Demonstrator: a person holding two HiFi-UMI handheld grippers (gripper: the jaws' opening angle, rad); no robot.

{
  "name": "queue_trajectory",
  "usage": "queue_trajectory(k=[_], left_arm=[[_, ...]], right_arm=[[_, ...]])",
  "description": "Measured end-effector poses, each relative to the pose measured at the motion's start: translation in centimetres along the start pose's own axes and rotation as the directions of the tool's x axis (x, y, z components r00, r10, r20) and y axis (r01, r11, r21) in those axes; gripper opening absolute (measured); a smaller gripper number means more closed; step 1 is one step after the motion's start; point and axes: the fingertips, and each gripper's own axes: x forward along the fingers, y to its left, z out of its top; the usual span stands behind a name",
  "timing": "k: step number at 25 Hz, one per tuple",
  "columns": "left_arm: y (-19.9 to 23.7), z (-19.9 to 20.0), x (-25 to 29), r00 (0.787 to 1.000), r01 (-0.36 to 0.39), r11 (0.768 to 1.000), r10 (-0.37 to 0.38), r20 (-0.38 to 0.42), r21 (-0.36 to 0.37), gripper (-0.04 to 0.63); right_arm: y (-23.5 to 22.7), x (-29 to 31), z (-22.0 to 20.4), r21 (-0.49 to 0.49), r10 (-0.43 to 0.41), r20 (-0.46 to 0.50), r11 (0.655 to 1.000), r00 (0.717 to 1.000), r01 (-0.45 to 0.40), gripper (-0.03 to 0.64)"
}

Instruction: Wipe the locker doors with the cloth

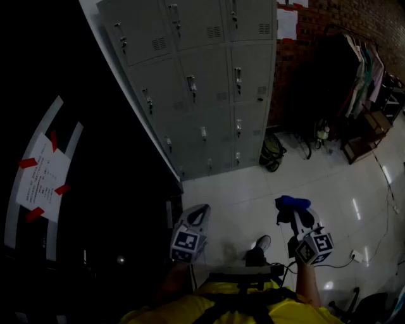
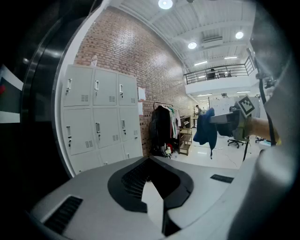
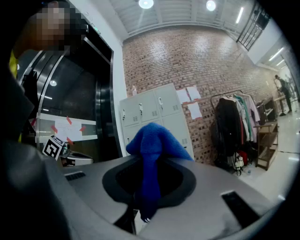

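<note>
Blue cloth (image 3: 154,138) is pinched in the right claw (image 3: 149,163), whose jaws are closed on it. One bunched end stands up above the jaw tips and the other end trails down between them, so the cloth's long axis runs roughly up and down. The left gripper view shows the same cloth hanging straight down from the right claw as one narrow drape. In the head view it is a small blue bundle at the tip of that claw, above the white floor (image 1: 329,183). There is one cloth only.

The left claw (image 1: 201,210) has its jaws drawn together to a point, with nothing between them. Both claws are held low in front of the person's yellow shirt (image 1: 253,310), side by side and apart from each other. Both point ahead towards the lockers (image 1: 209,95).

The grey metal lockers stand in three columns against a brick wall (image 1: 329,19). Each door has one handle and one small vent. The cloth is well apart from them and touches no door.

To the right of the lockers is one clothes rack (image 1: 361,69) hung with garments, and a green bag (image 1: 272,152) lies on the floor near the bottom lockers. On the dark panel to the left, one paper notice (image 1: 43,180) is stuck up with four strips of red tape.
</note>
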Motion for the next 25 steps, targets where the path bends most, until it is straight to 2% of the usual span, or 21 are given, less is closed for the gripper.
queue_trajectory(k=[4, 9, 17, 21, 25], left_arm=[[-1.8, 1.8, 5.5, 0.999, 0.031, 0.999, -0.031, -0.026, -0.011, -0.008], [-3.6, 4.7, 14.6, 0.999, 0.047, 0.999, -0.047, -0.024, 0.002, -0.008], [-2.8, 8.5, 28.1, 1.0, -0.027, 0.999, 0.027, -0.016, 0.025, -0.008], [-1.3, 11.1, 31.7, 0.997, -0.073, 0.997, 0.074, -0.015, 0.034, -0.008], [2.2, 11.3, 35.6, 0.992, -0.117, 0.993, 0.118, -0.049, 0.022, -0.008]], right_arm=[[-5.3, 1.4, 1.5, -0.022, -0.017, 0.011, 1.0, 1.0, 0.017, 0.066], [-14.1, 4.4, 3.5, -0.008, -0.046, 0.021, 0.999, 0.999, 0.046, 0.066], [-26.1, 13.7, 7.6, -0.032, 0.011, 0.028, 0.999, 1.0, -0.01, 0.066], [-28.9, 18.9, 8.7, -0.017, 0.076, 0.006, 0.997, 0.997, -0.076, 0.066], [-30.8, 25.3, 9.2, -0.011, 0.124, -0.006, 0.992, 0.992, -0.124, 0.066]])
